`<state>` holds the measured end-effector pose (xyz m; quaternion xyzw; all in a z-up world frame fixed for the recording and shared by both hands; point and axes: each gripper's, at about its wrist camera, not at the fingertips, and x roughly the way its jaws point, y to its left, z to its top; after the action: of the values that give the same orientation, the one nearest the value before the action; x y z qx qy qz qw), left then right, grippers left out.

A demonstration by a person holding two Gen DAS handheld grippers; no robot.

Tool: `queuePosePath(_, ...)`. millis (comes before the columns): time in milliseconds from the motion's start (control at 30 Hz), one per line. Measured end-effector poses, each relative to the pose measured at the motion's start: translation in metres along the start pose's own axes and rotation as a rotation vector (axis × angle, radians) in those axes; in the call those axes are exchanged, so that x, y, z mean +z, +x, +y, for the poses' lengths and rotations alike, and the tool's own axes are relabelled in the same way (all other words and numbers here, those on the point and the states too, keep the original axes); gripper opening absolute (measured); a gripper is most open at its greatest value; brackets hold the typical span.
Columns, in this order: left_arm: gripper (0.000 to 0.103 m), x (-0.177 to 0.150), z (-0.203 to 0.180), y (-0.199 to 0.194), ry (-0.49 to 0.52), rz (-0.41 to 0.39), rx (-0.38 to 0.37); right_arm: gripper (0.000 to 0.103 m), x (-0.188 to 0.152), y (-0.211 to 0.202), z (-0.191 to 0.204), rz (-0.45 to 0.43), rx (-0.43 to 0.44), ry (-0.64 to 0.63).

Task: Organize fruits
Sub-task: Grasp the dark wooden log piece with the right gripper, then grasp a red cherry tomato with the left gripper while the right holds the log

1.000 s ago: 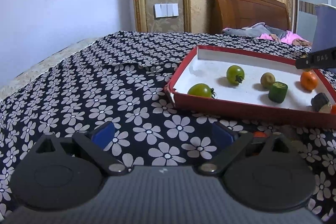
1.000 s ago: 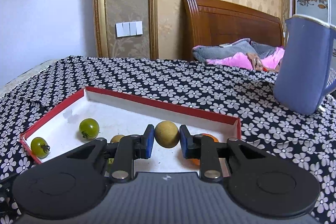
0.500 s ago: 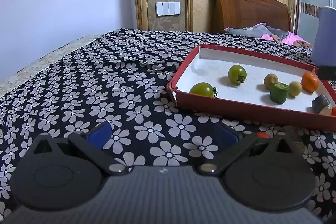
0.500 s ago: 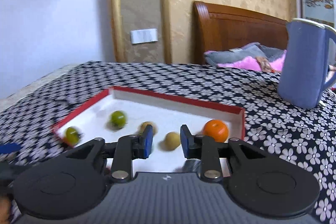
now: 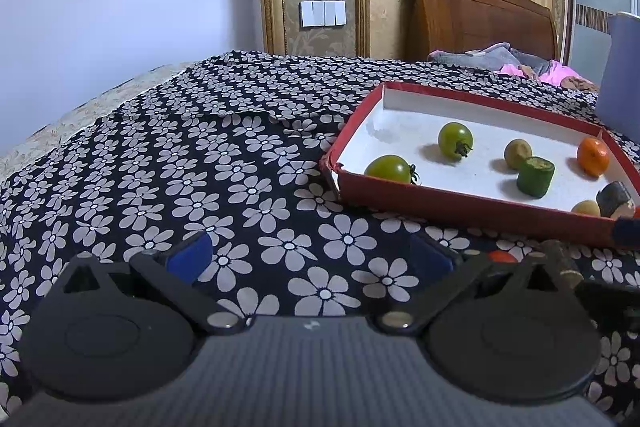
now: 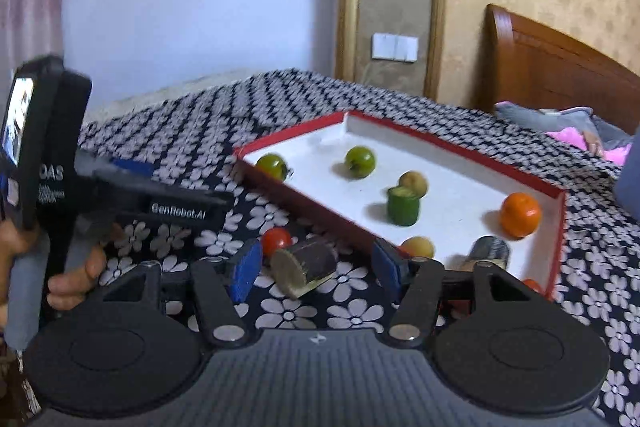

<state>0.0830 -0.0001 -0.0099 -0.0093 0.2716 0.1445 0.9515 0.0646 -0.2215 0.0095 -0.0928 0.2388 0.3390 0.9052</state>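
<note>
A red-rimmed white tray (image 5: 472,203) (image 6: 308,203) sits on the flowered cloth. It holds two green tomatoes (image 5: 455,140) (image 6: 360,161), a green cucumber chunk (image 5: 535,176) (image 6: 403,205), an orange (image 5: 593,157) (image 6: 520,215), small yellowish fruits (image 6: 413,183) and a dark chunk (image 6: 489,251). My right gripper (image 6: 316,267) is open, low over the cloth, its fingers on either side of a dark cylindrical chunk (image 6: 306,265) lying outside the tray beside a red tomato (image 6: 276,241). My left gripper (image 5: 310,255) is open and empty over bare cloth, left of the tray.
A blue jug (image 5: 620,75) stands behind the tray at the right. The left gripper's body and the hand holding it (image 6: 60,195) fill the left of the right wrist view. A wooden headboard (image 5: 476,15) and bedding lie beyond.
My right gripper let the yellowish fruit go into the tray, opened wide, and swung back and left to the dark chunk outside the tray. My left gripper barely moved.
</note>
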Motion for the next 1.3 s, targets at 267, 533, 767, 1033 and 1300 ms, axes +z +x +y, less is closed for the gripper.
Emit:
queuePosePath(267, 0.103, 0.000, 0.002, 0.000, -0.009, 0.003, -0.005, 0.060, 0.001, 0.033, -0.001, 0.076, 0.052, -0.028)
queuePosePath(533, 0.103, -0.001, 0.001, 0.001, -0.006, 0.008, -0.003, 0.044, 0.001, 0.041, -0.004, 0.103, 0.053, -0.012)
queuePosePath(767, 0.103, -0.001, -0.001, 0.003, 0.012, 0.015, -0.006, 0.044, -0.001, 0.016, 0.001, 0.052, 0.008, -0.011)
queuePosePath(1033, 0.103, 0.002, -0.016, -0.007, 0.103, -0.018, -0.074, 0.044, -0.020, -0.035, -0.010, -0.048, -0.051, 0.097)
queuePosePath(1300, 0.089, 0.009, -0.057, -0.020, 0.222, -0.021, -0.170, 0.044, -0.037, -0.051, -0.025, -0.077, -0.078, 0.188)
